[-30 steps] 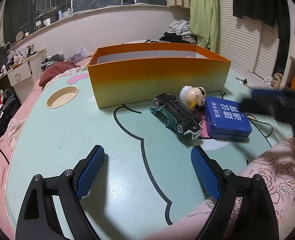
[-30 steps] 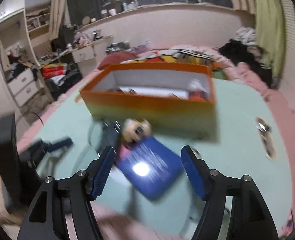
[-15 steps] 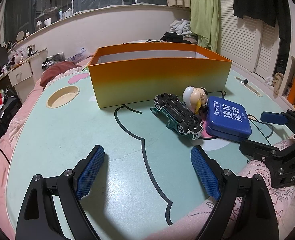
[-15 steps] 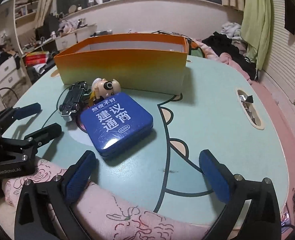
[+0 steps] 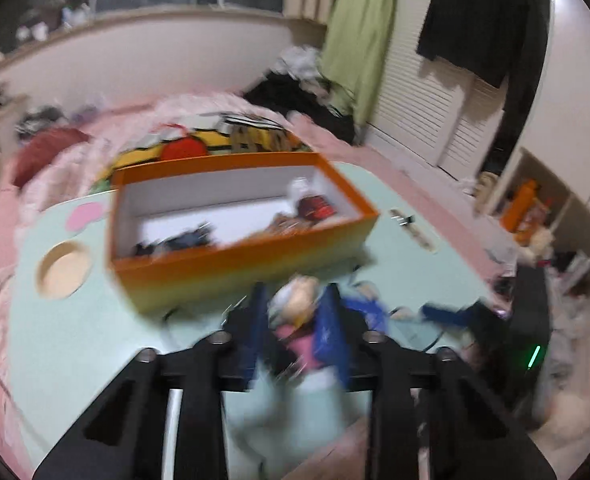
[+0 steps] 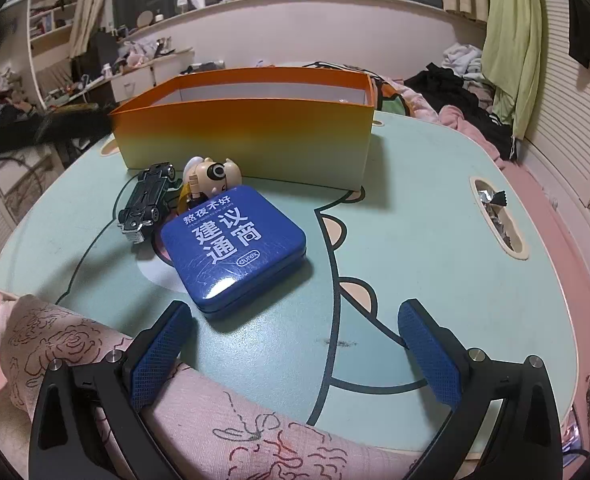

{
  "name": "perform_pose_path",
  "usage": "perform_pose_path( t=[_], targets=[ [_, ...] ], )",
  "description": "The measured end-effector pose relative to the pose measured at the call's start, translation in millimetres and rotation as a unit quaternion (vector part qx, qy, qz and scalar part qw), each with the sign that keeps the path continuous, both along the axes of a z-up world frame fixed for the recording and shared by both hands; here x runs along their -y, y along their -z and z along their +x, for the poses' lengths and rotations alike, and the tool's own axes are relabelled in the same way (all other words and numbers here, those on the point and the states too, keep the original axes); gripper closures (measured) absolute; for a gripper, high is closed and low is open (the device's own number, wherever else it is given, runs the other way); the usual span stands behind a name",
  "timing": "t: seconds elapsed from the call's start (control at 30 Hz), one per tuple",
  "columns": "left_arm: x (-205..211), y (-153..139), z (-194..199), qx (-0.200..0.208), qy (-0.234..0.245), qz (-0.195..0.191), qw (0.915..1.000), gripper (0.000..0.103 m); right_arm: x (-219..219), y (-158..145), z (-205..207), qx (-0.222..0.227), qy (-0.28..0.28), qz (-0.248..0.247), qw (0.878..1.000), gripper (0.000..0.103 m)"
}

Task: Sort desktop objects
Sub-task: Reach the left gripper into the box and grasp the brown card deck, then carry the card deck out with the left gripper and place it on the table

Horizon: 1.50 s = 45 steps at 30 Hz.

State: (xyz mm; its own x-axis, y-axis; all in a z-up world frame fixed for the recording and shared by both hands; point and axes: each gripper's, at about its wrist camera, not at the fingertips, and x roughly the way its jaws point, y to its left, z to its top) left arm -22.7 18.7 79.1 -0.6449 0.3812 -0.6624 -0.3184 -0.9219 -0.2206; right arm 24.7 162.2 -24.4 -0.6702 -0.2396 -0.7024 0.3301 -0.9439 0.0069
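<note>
The left wrist view is blurred by motion. My left gripper [image 5: 295,312] looks down from above with its blue pads narrowed around the pale toy figure [image 5: 297,300]; contact is unclear. The orange box [image 5: 239,260] lies just beyond, with several items inside. In the right wrist view my right gripper [image 6: 295,344] is open and empty at the table's near edge. In front of it lie the blue tin [image 6: 233,246], the toy figure [image 6: 211,178] and an upturned toy car [image 6: 147,200], all before the orange box [image 6: 247,140].
The mint table [image 6: 415,240] has a round cup recess [image 5: 64,270] at the left and a slot with foil wrappers [image 6: 495,216] at the right. A pink floral cloth [image 6: 175,408] drapes the near edge. Bedding and clothes lie beyond the table.
My left gripper has risen and swung forward over the toys, and its fingers have narrowed from wide open. My right gripper has barely moved and stays open.
</note>
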Motion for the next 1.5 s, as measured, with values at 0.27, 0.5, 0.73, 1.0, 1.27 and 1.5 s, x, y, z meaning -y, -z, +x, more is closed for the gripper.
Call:
perform_pose_path(
  t=[0.27, 0.5, 0.73, 1.0, 1.27, 1.5],
  targets=[
    [-49.5, 13.3, -135.2, 0.173, 0.038, -0.079, 0.9810, 0.074, -0.4, -2.7, 2.1, -0.001, 0.000, -0.001, 1.000, 0.000],
    [-72.2, 39.8, -159.8, 0.202, 0.052, -0.169, 0.9632, 0.036, -2.6, -1.2, 1.3, -0.002, -0.001, -0.002, 1.000, 0.000],
    [-57.8, 47.5, -154.3, 0.187, 0.052, -0.159, 0.9679, 0.043, -1.2, -2.9, -1.1, -0.001, -0.001, -0.002, 1.000, 0.000],
    [-28.7, 44.1, -160.6, 0.218, 0.005, -0.151, 0.9643, 0.054, -1.4, -3.0, -0.6, -0.001, -0.001, -0.002, 1.000, 0.000],
    [-34.7, 51.9, -152.6, 0.200, 0.001, -0.199, 0.9593, 0.061, -2.9, -2.9, -0.6, -0.001, -0.002, -0.002, 1.000, 0.000],
    [-11.9, -5.5, -123.9, 0.087, -0.009, -0.081, 0.9929, 0.061, -4.0, -2.1, -1.0, -0.002, -0.002, -0.002, 1.000, 0.000]
  ],
)
